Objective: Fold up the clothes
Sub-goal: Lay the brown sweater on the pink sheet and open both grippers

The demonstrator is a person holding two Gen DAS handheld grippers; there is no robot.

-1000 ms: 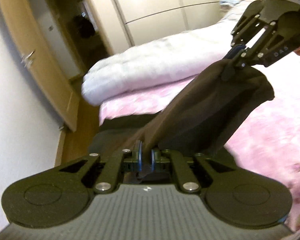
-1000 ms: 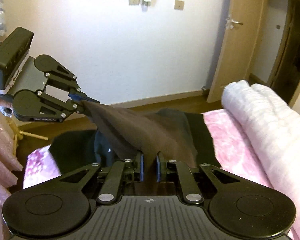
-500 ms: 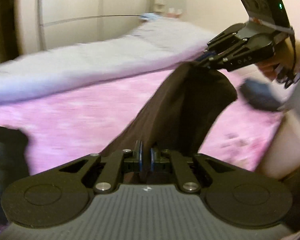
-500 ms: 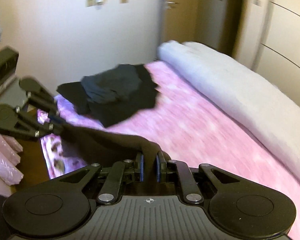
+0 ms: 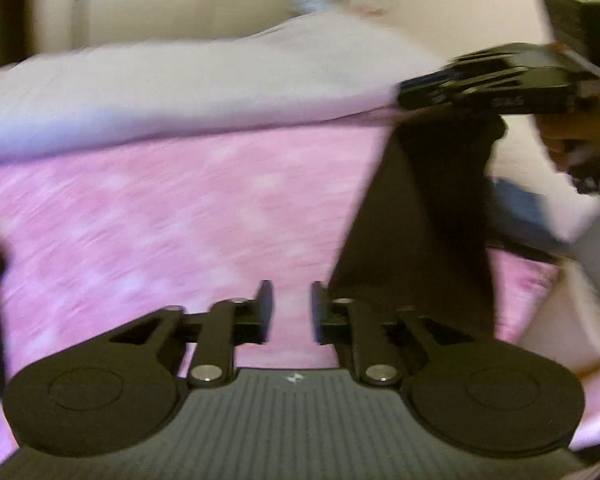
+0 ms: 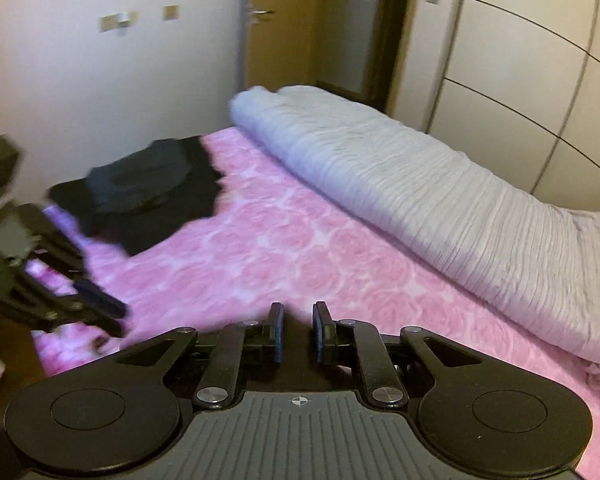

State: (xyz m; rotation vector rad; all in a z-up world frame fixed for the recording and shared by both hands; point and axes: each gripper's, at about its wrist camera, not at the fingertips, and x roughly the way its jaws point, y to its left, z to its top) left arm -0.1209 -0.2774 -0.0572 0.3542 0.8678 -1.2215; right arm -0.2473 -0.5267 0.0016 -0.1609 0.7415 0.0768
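We hold the left gripper spread and empty above the pink bedspread. The right gripper is spread too; the brown garment hangs beneath it, over the bedspread's edge.

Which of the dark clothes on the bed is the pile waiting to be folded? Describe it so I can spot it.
Start at the pink rose-patterned bedspread and follow the long rolled white quilt to its far end. Beside that end, at the bed's far corner, lies the pile of black clothes. It is crumpled and lying flat, untouched by either hand-held gripper.
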